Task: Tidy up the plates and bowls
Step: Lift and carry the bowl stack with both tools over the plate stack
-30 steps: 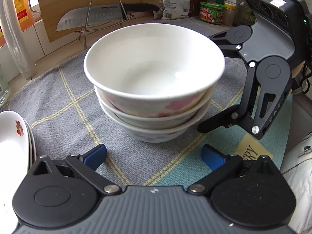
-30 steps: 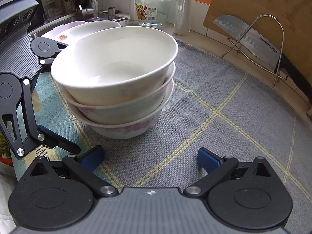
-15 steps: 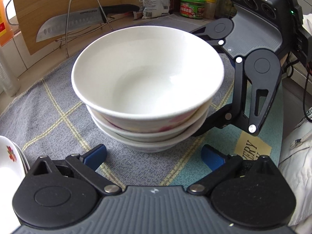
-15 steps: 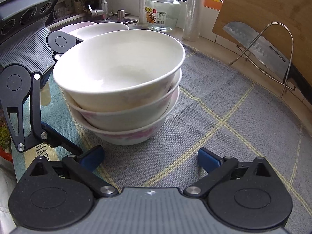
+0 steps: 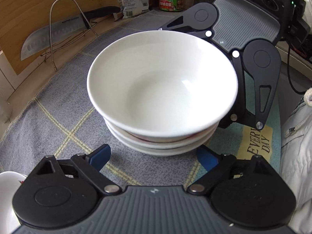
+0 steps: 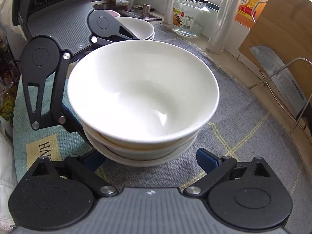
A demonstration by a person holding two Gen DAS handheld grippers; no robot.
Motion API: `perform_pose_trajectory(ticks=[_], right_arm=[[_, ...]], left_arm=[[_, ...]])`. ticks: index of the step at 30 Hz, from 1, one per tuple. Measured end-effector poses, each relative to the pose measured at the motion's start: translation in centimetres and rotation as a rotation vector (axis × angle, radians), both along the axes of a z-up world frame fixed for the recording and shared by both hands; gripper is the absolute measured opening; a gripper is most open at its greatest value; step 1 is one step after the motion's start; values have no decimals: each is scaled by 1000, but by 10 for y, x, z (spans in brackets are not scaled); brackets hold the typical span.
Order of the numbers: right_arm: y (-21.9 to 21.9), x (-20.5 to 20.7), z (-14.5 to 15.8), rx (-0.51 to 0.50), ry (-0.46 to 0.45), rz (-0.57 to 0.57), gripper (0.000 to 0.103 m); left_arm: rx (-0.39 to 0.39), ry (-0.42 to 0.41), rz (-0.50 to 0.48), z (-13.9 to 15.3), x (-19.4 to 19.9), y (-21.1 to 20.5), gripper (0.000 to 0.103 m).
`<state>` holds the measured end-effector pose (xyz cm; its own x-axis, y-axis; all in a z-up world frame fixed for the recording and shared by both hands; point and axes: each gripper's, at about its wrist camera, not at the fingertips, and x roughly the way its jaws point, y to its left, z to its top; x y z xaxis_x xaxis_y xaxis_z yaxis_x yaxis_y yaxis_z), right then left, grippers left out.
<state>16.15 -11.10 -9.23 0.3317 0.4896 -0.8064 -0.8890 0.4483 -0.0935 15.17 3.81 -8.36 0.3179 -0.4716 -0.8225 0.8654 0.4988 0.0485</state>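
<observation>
Three white bowls stand nested on a grey checked cloth. My left gripper reaches around the foot of the stack from one side. Its jaws are closing, and the left blue pad stands clear of the lowest bowl. From the opposite side comes my right gripper, jaws also closing around the bowls, with its right pad apart from them. The right gripper's fingers show behind the stack in the left wrist view. Stacked white plates lie beyond the left gripper's fingers.
A cleaver rests in a wire rack against a wooden board. A glass jar, a plastic roll and an orange bottle stand by the sink. Cans and bags line the back. A plate's rim lies near left.
Both grippers have come closer over the stack and rolled, so the bowls look larger and are seen from higher. Both pairs of jaws have narrowed a little.
</observation>
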Motion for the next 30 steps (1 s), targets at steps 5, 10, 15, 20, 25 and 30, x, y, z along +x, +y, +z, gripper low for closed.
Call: perform_pose_trajectory(ticks=[5, 10, 15, 20, 25, 30], right_arm=[[5, 5, 4, -18, 28, 50, 91], [8, 6, 7, -29, 48, 73, 85], [11, 10, 8, -39, 59, 79, 83], [11, 9, 11, -44, 61, 80, 83], [10, 5, 12, -46, 61, 74, 83], [10, 1, 15, -57, 55, 73, 83]], left_arm=[[-6, 9, -47, 2, 4, 0, 88], [-26, 40, -84, 1, 7, 1, 86], [-50, 57, -108, 2, 12, 2, 85], [-54, 56, -132, 3, 12, 0, 81], [-50, 50, -132, 3, 13, 0, 81], [-45, 41, -129, 4, 11, 0, 81]])
